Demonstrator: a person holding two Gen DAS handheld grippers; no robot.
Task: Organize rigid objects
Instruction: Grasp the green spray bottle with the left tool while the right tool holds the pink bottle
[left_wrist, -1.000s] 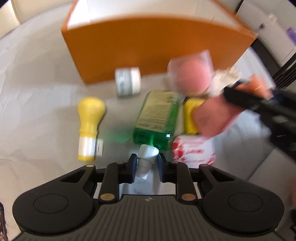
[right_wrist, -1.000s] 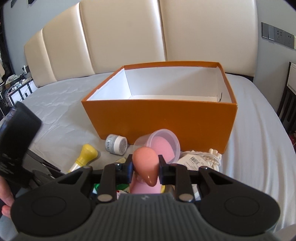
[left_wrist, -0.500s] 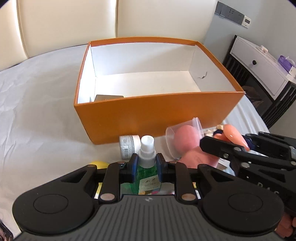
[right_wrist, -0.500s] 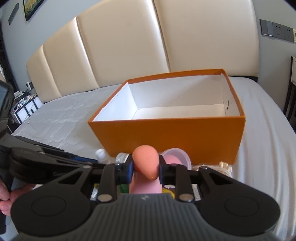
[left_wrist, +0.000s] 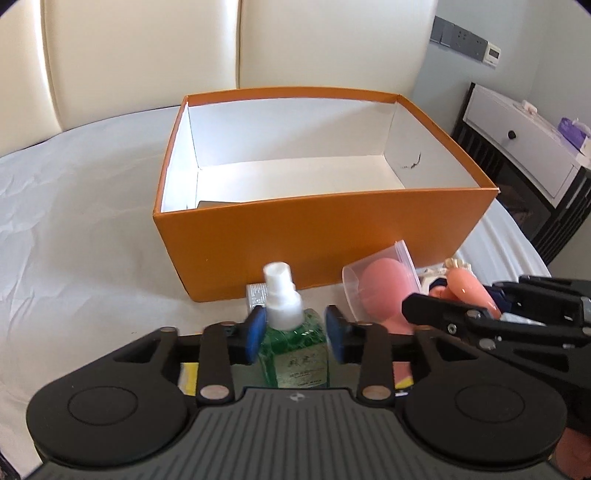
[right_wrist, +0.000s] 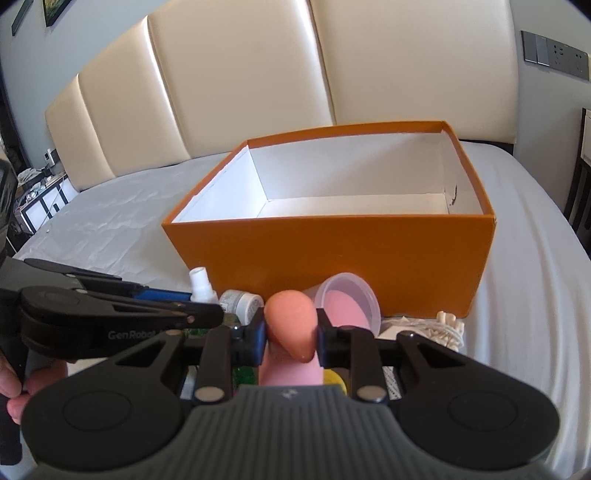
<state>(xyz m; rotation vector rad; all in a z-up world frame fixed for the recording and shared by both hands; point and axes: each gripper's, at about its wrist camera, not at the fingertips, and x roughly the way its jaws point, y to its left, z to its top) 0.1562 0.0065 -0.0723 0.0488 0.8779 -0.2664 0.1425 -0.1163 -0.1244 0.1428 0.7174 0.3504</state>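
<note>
An open orange box (left_wrist: 321, 236) with a white inside stands on the bed; it also shows in the right wrist view (right_wrist: 332, 251). My left gripper (left_wrist: 293, 334) has its blue pads around the neck of a green spray bottle (left_wrist: 293, 354) with a white cap, and the pads now stand a little apart from it. My right gripper (right_wrist: 290, 336) is shut on a pink and peach bottle (right_wrist: 291, 328), held upright in front of the box. The bottle also shows in the left wrist view (left_wrist: 467, 291).
A clear cup with a pink sponge (left_wrist: 384, 291) lies against the box front. A small grey jar (right_wrist: 242, 302) and a white packet (right_wrist: 432, 328) lie beside it. A flat dark item (left_wrist: 210, 204) lies in the box's near left corner. A nightstand (left_wrist: 524, 147) stands at the right.
Both grippers lifted their bottles from the bed and tilted up to face the box. The left gripper's pads have spread wider around the green bottle's neck.
</note>
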